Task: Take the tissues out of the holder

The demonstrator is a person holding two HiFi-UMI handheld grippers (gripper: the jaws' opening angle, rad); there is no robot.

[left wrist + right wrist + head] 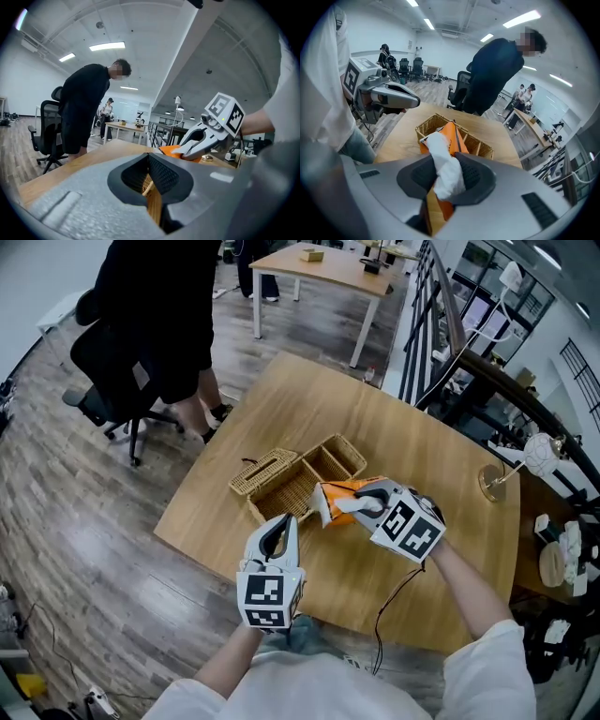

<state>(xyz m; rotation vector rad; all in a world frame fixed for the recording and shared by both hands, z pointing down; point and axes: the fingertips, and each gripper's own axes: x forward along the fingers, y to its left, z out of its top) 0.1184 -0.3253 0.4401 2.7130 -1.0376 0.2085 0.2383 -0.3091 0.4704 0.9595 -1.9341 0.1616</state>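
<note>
A wicker holder (281,482) stands mid-table, its lidded half on the left and its open half on the right. An orange tissue pack (339,500) hangs tilted at the holder's right near corner. White tissue (444,169) sticks out of the orange pack (451,135), and my right gripper (364,506) is shut on that tissue; its jaws (445,174) pinch the wad. My left gripper (277,538) sits at the holder's near edge with its jaws almost together, a strip of wicker (147,183) between them. The right gripper (194,144) shows ahead in the left gripper view.
A person in black (159,315) stands by an office chair (112,381) beyond the table's far left corner. A small round brass stand (492,484) sits at the table's right edge. A second table (323,273) and a railing (427,324) lie further back.
</note>
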